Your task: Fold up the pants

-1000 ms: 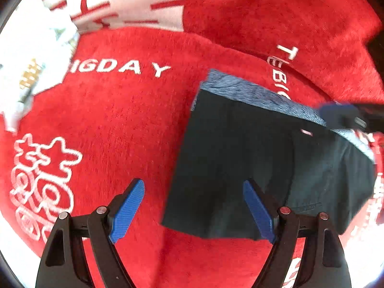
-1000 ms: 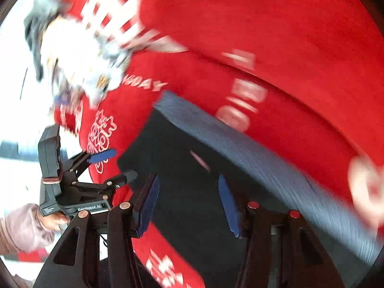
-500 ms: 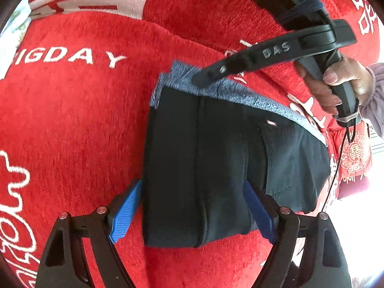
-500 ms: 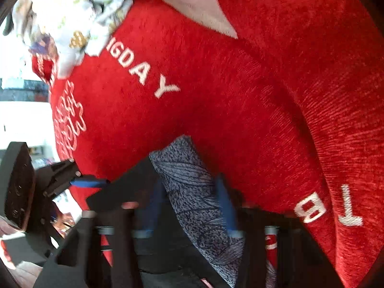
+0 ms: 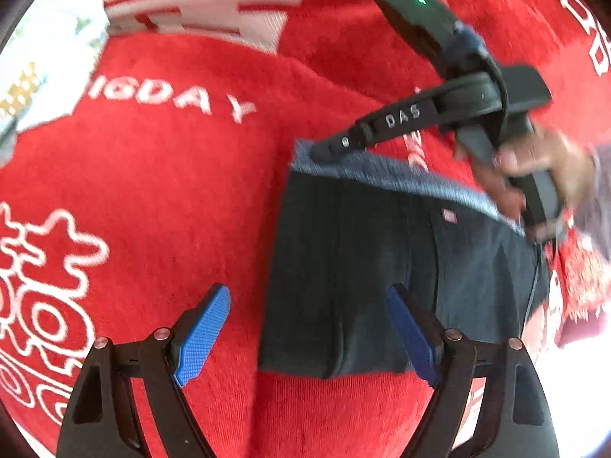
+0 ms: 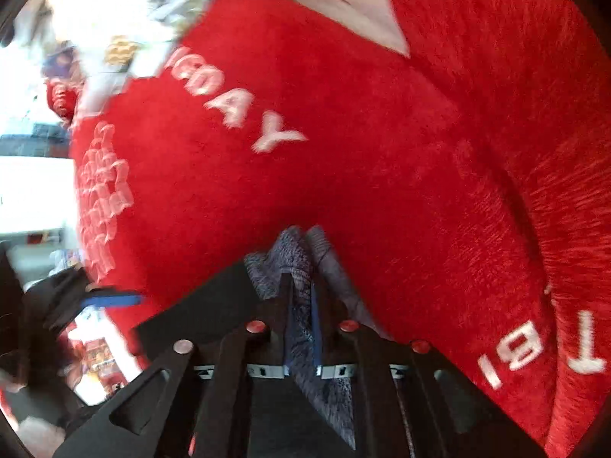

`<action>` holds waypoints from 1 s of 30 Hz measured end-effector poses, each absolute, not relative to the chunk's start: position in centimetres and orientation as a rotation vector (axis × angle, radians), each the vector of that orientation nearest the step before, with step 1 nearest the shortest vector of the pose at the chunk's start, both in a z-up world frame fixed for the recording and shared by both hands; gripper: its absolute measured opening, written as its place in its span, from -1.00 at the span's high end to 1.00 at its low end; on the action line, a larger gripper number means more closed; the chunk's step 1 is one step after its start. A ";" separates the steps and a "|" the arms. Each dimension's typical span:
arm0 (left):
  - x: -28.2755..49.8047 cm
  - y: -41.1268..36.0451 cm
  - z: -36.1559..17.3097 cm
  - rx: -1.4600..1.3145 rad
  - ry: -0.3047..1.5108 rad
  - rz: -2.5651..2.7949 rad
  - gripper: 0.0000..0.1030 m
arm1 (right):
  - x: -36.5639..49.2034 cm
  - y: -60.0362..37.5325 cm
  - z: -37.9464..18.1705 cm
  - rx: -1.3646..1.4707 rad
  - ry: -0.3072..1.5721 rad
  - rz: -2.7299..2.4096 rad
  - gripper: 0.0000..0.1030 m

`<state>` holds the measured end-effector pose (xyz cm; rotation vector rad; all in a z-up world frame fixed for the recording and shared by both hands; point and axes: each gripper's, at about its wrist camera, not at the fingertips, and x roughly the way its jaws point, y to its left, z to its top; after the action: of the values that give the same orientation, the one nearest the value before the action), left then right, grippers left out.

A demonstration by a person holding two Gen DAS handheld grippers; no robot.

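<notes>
Between the blue pads of the right gripper (image 6: pixel 301 315) sits the grey patterned waistband (image 6: pixel 305 259) of the pants (image 5: pixel 382 274). The jaws stand nearly together on that band, with fabric bunched up just ahead of the fingertips, and they are easing apart slightly while the cloth is still caught between the pads. In the left wrist view this gripper reaches in from the upper right, its tip on the far left corner of the waistband, with a person's hand (image 5: pixel 534 175) wrapped round its handle.

Ahead of the left gripper (image 5: pixel 309 328) lies the dark folded pants, flat on a red blanket (image 5: pixel 172 198) with white lettering. This gripper is released, its jaws spread wide. Its left pad hangs over bare red blanket, apart from the cloth; its right pad is over the near edge of the pants, and whether it touches them cannot be told. The near left corner of the pants lies between the two pads.

Far off to the left gripper's upper left sits a pale, blurred bundle of cloth (image 5: pixel 34 76).
</notes>
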<state>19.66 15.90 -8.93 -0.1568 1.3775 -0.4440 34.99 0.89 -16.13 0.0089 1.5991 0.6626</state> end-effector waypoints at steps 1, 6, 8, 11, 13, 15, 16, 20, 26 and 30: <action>20.1 15.6 -8.5 -0.154 1.362 -0.432 -0.65 | 35.0 0.1 -15.7 0.077 1.590 0.608 0.63; 23.3 12.2 -8.7 -0.135 1.331 -0.369 -0.65 | 31.9 -4.5 -11.2 0.181 1.487 0.518 0.59; 24.6 10.4 -10.3 -0.103 1.338 -0.326 -0.65 | 29.4 -7.4 -10.1 0.250 1.480 0.485 0.59; 25.7 9.1 -13.3 -0.068 1.387 -0.248 -0.70 | 26.6 -10.6 -11.4 0.233 1.510 0.362 0.63; 26.3 9.8 -13.8 -0.158 1.375 -0.202 -0.76 | 25.8 -13.3 -12.4 0.308 1.466 0.306 0.78; 27.0 10.3 -13.8 -0.173 1.395 -0.170 -0.76 | 26.2 -16.1 -13.5 0.311 1.452 0.131 0.67; 27.1 10.3 -13.6 -0.156 1.392 -0.154 -0.76 | 26.4 -18.2 -14.1 0.365 1.442 0.062 0.67; 26.3 9.3 -10.6 -0.036 1.350 -0.176 -0.75 | 23.9 -25.3 -13.5 0.683 1.386 -0.027 0.65; 21.2 2.7 -6.5 0.006 1.349 -0.369 -0.75 | 13.2 -30.2 -9.8 0.853 1.350 0.051 -0.11; 17.8 -1.7 -9.2 0.064 1.438 -0.388 -0.75 | 5.1 -30.7 -11.1 1.055 1.387 0.025 -0.11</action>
<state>17.82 -1.75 -9.16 0.0642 1.4380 -0.3883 5.14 -30.75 -11.14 1.0551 1.3875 0.0252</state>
